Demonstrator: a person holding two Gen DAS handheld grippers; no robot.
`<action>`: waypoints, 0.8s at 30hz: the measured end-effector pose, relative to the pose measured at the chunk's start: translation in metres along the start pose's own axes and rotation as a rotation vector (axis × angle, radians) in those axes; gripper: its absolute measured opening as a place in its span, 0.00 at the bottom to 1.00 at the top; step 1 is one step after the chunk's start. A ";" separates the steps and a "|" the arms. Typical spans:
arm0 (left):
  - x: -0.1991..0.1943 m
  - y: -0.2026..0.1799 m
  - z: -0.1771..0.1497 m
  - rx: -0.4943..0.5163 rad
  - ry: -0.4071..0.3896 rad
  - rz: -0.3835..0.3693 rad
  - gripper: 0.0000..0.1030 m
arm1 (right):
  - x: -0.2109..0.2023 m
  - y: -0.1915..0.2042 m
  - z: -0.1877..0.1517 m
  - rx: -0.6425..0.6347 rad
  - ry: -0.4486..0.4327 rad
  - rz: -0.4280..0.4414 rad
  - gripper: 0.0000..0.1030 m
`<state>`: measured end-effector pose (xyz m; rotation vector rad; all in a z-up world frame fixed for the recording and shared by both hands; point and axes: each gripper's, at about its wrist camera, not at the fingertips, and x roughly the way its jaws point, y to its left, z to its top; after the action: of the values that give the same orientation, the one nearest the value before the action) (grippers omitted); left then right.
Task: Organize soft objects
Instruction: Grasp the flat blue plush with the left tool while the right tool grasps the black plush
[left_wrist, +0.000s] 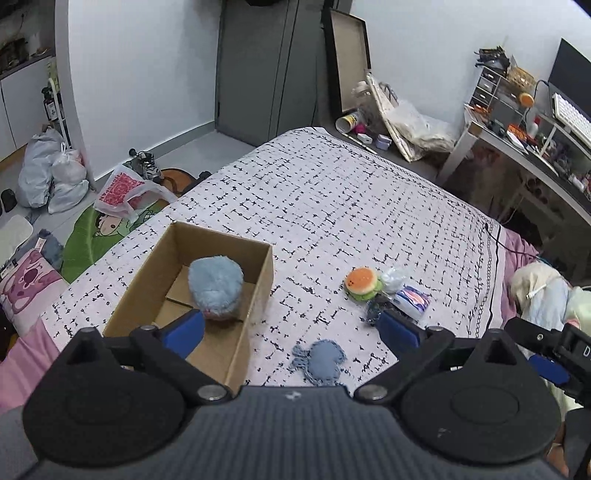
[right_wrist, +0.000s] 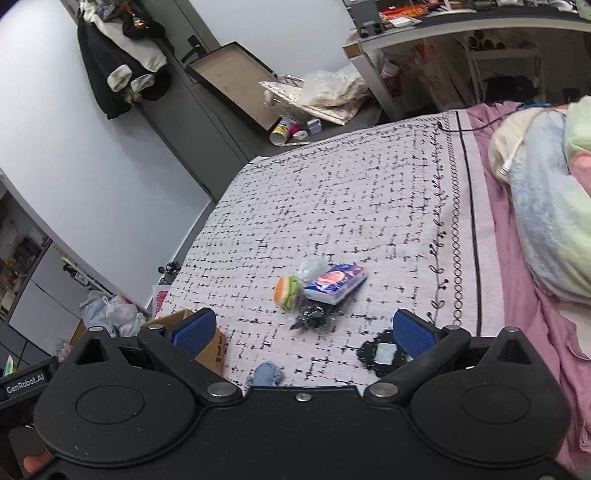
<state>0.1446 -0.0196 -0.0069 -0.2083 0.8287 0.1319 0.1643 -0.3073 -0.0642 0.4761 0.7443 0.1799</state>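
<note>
A blue fuzzy plush (left_wrist: 216, 288) sits inside an open cardboard box (left_wrist: 264, 280) on the patterned bed cover. My left gripper (left_wrist: 295, 328) is open and empty above the box's right side and a flat denim fish toy (left_wrist: 321, 363). A burger plush (left_wrist: 362, 284), a tissue pack (left_wrist: 412, 301), a clear bag (left_wrist: 393, 277) and a dark netted item (left_wrist: 375, 310) lie together to the right. My right gripper (right_wrist: 304, 330) is open and empty, with the burger plush (right_wrist: 286, 290), tissue pack (right_wrist: 334, 282) and dark item (right_wrist: 314, 315) just ahead. The denim fish (right_wrist: 266, 374) lies near its base.
The cover (left_wrist: 332, 199) spans the bed. A black coaster-like patch (right_wrist: 382, 352) lies by my right finger. Pillows and blankets (right_wrist: 546, 206) pile at the right. A desk (left_wrist: 517, 147), floor clutter (left_wrist: 388, 125) and bags (left_wrist: 51, 173) surround the bed. The box corner (right_wrist: 210, 347) shows at the left.
</note>
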 end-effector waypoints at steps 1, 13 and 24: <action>0.000 -0.002 -0.001 0.002 0.003 0.005 0.97 | -0.001 -0.003 0.000 0.003 0.004 -0.003 1.00; 0.011 -0.017 -0.015 -0.014 0.023 0.019 0.97 | 0.007 -0.040 -0.003 0.114 0.067 -0.024 1.00; 0.043 -0.026 -0.027 0.003 0.059 0.060 0.97 | 0.042 -0.054 -0.011 0.148 0.144 -0.071 1.00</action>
<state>0.1594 -0.0493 -0.0529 -0.1850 0.8938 0.1811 0.1861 -0.3375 -0.1224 0.5802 0.9180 0.0933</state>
